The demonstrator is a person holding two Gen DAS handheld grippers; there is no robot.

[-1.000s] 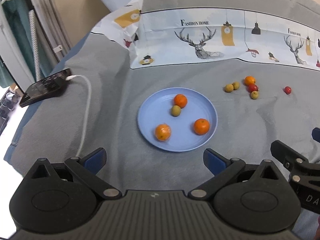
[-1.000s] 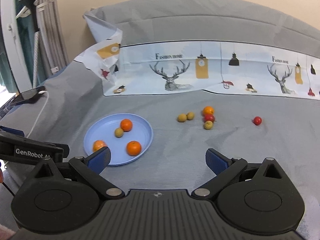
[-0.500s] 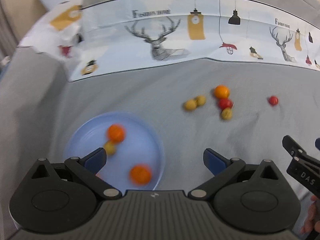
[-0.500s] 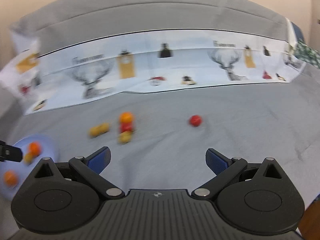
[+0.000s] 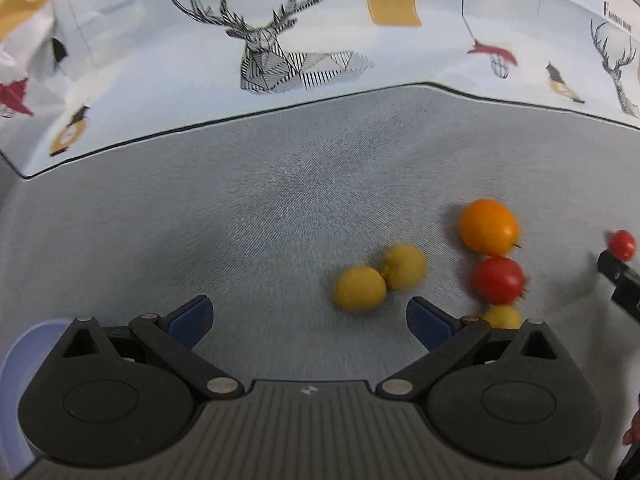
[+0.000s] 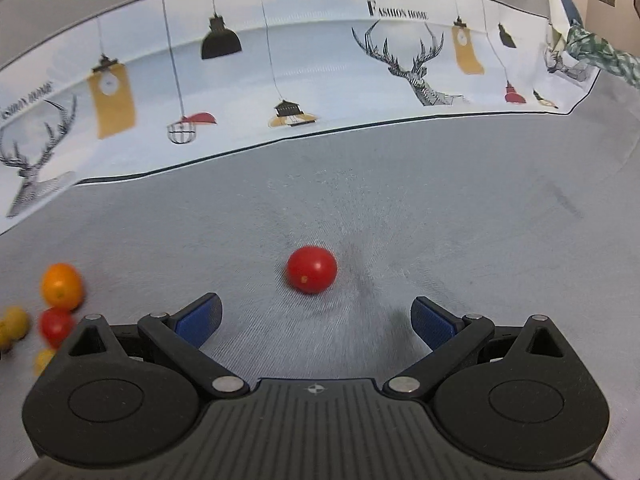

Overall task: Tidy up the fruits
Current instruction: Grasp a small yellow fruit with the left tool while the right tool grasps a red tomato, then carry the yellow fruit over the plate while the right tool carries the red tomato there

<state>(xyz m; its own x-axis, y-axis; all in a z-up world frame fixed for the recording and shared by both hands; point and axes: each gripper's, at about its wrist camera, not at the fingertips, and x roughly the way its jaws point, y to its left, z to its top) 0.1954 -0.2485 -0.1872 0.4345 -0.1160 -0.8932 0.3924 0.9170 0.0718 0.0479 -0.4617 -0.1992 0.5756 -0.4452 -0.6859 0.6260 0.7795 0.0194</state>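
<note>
**A:** so what are the tools doing right now?

**B:** Both are spread wide with nothing in them. The left tool (image 5: 308, 316) hangs low over the grey cloth (image 5: 260, 208), and a pair of yellow fruits (image 5: 360, 288) that touch each other lies just ahead of it, closer to its right finger. Past that finger there's a little stack: an orange fruit (image 5: 489, 225) at the back, a red tomato (image 5: 498, 280) touching it, and another yellow fruit (image 5: 502, 317) half hidden behind the finger.

**A:** and the right one?

**B:** The right tool (image 6: 316, 318) is released too, lined up on a lone cherry tomato (image 6: 311, 269) that sits just ahead, about midway between the blue pads (image 6: 198, 320). It's well apart from the cluster off to the left.

**A:** plate?

**B:** Only a sliver of the blue plate (image 5: 16, 360) shows, at the far left behind the left tool. At the back there's a printed sheet with deer and lamps (image 6: 320, 64).
</note>
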